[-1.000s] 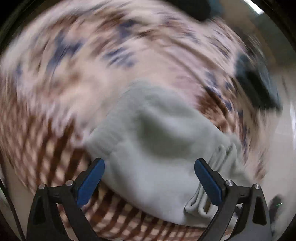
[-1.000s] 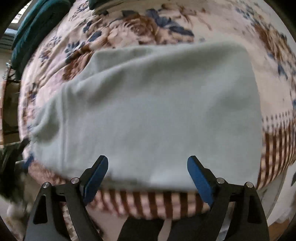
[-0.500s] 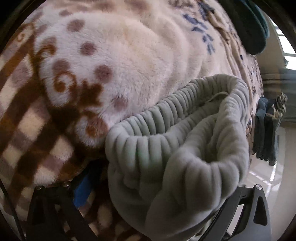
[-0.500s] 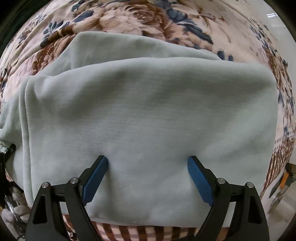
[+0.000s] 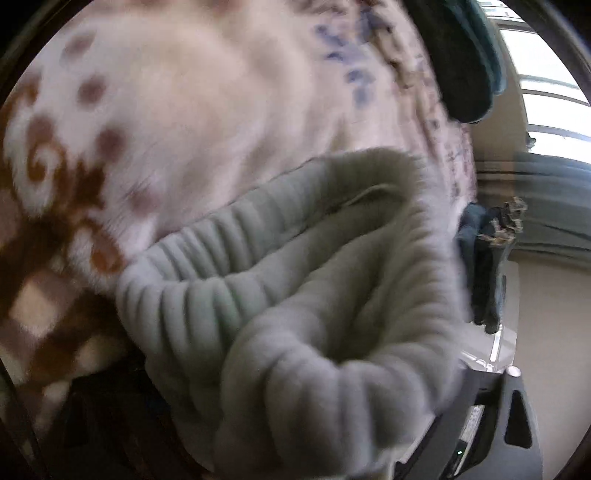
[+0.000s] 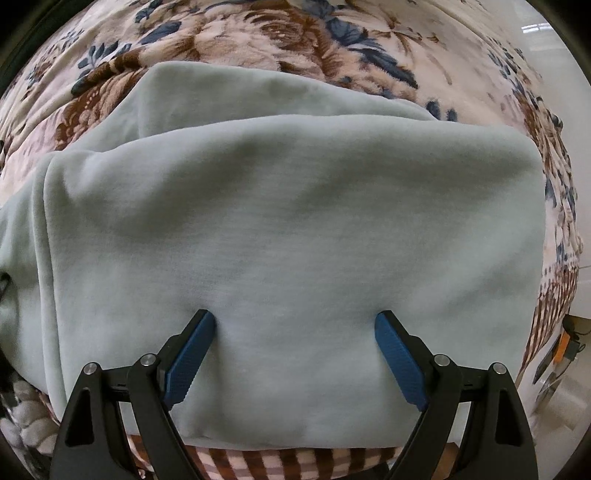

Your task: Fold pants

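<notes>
Pale grey-green fleece pants (image 6: 295, 221) lie folded flat on a floral plush blanket (image 6: 295, 33). My right gripper (image 6: 295, 325) points down at them and stands open, its blue pads (image 6: 192, 354) wide apart with their tips touching the cloth near its front edge. In the left wrist view, the ribbed elastic waistband (image 5: 258, 295) bulges up close. It fills the space between the jaws of my left gripper (image 5: 295, 387), which are closing around it. The left pads are hidden under the cloth; only the black finger frame (image 5: 509, 413) shows at lower right.
The blanket (image 5: 184, 110) covers the bed, with a brown check border (image 6: 258, 465) at the near edge. A dark teal cushion (image 5: 465, 55) lies at the far end. Dark clothes (image 5: 484, 266) hang beyond the bed's edge, by a bright window and pale floor.
The left gripper dropped from above the pants to the waistband, which now sits between its jaws and hides the pads. The right gripper came down from the front edge onto the cloth.
</notes>
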`<move>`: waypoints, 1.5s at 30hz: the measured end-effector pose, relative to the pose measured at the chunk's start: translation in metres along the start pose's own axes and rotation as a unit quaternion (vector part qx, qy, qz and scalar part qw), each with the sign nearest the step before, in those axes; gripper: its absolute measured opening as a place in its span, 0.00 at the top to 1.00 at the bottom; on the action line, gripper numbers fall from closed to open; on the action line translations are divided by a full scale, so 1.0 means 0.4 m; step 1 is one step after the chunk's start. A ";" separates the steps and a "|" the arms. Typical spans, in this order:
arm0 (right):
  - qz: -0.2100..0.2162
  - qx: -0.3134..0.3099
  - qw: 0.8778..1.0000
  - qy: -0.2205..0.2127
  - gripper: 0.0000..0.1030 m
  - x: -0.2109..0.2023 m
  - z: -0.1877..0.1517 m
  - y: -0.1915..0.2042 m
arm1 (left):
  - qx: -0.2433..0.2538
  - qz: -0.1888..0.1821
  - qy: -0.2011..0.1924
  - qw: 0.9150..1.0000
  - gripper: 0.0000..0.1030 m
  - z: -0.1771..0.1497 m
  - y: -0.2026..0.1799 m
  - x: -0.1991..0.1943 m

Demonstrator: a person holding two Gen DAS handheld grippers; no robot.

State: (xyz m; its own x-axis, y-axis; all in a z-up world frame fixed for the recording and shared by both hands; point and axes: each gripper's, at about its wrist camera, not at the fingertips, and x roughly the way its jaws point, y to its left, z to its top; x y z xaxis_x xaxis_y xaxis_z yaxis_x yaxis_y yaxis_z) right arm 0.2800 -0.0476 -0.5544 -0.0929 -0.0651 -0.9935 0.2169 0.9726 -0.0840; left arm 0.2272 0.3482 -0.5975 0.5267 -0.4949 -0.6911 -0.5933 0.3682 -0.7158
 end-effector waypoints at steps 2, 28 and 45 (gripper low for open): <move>0.002 -0.001 1.000 -0.001 0.12 0.003 0.004 -0.010 | 0.025 0.026 -0.004 0.999 0.48 -0.006 -0.035 -0.004; 0.196 0.147 0.969 -0.035 0.14 -0.105 -0.122 -0.512 | 0.514 0.007 -0.015 0.858 0.77 -0.749 -0.685 -0.015; 0.169 0.284 0.942 -0.061 0.16 -0.046 -0.259 -1.172 | 0.727 0.143 0.141 0.657 0.26 -1.283 -0.651 0.373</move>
State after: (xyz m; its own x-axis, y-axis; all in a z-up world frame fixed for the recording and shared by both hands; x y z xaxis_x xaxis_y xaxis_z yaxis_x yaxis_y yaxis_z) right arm 0.0795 -0.4792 -0.4887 0.1792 0.1678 -0.9694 0.7027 0.6677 0.2455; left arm 0.1480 -0.2253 -0.4632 0.2652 -0.2928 -0.9187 0.6731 0.7384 -0.0410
